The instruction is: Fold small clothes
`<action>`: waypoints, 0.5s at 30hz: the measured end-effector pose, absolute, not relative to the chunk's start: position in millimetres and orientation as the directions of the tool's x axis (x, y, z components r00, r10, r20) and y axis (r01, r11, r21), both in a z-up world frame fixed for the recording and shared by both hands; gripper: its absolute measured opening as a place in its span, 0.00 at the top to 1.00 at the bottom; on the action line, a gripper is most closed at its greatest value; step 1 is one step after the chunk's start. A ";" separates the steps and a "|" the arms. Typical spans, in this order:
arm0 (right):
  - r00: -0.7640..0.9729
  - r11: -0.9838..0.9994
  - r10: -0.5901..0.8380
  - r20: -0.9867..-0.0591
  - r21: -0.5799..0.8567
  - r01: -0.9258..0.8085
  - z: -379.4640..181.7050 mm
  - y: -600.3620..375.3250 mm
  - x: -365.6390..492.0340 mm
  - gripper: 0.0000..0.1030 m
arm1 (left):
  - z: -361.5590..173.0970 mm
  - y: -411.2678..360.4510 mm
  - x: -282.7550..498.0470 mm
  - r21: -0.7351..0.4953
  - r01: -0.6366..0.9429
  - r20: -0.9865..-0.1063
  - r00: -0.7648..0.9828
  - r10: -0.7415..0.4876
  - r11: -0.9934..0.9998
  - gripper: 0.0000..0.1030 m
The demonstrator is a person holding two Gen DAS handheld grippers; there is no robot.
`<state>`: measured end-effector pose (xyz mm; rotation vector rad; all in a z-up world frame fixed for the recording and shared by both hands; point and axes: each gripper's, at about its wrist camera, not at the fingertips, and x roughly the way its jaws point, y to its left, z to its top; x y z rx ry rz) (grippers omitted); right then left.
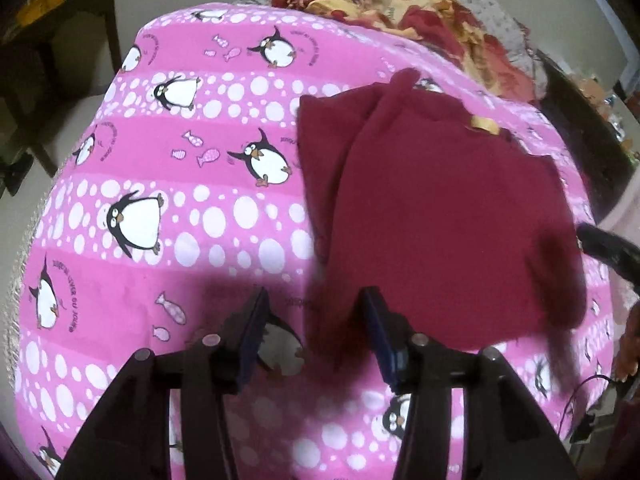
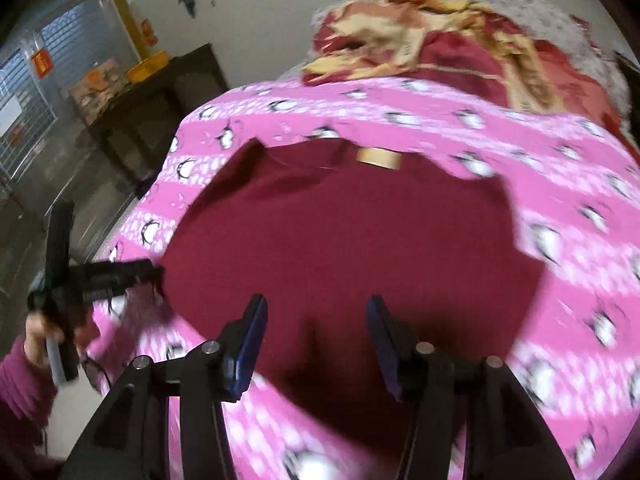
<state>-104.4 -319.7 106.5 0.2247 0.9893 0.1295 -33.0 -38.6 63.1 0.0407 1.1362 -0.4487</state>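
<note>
Nearest in the left wrist view, the left gripper [image 1: 316, 336] hangs with its jaws parted and nothing between them; below the gap lie the pink penguin-print bedsheet [image 1: 168, 136] and the near left edge of a maroon garment [image 1: 432, 200]. In the right wrist view, the right gripper [image 2: 316, 340] also stands released, its blue pads apart and pressing on nothing, poised over the middle of the same maroon garment [image 2: 352, 232].

The garment lies on the sheet, partly folded: one long panel is laid over along its left side, and a pale neck label [image 2: 378, 158] shows at the far edge. Its near right corner looks blurred and slightly raised (possibly settling, though this cannot be told for sure).

A hand in a purple sleeve [image 2: 40, 344] grips the other tool's handle at the left of the right wrist view.

Farther off, a crumpled red-and-yellow blanket [image 1: 420, 12] is heaped at the head of the bed, with a dark side table [image 2: 160, 92] against the wall beyond.

Risks from here: with neither gripper holding cloth, the folded panel may slide or spring open. A regrasp could pinch the soft sheet along with the garment and drag both. The uneven near edge may yield a crooked next fold. Heavy blur in the right view suggests quick movement, which could disturb the loose layers.
</note>
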 end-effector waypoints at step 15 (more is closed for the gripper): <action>0.534 0.969 0.236 -0.812 0.238 -0.067 55.4 -229.2 70.8 0.46 | 38.9 -39.5 -23.0 -0.181 0.304 -0.895 0.342 -0.285 0.935 0.36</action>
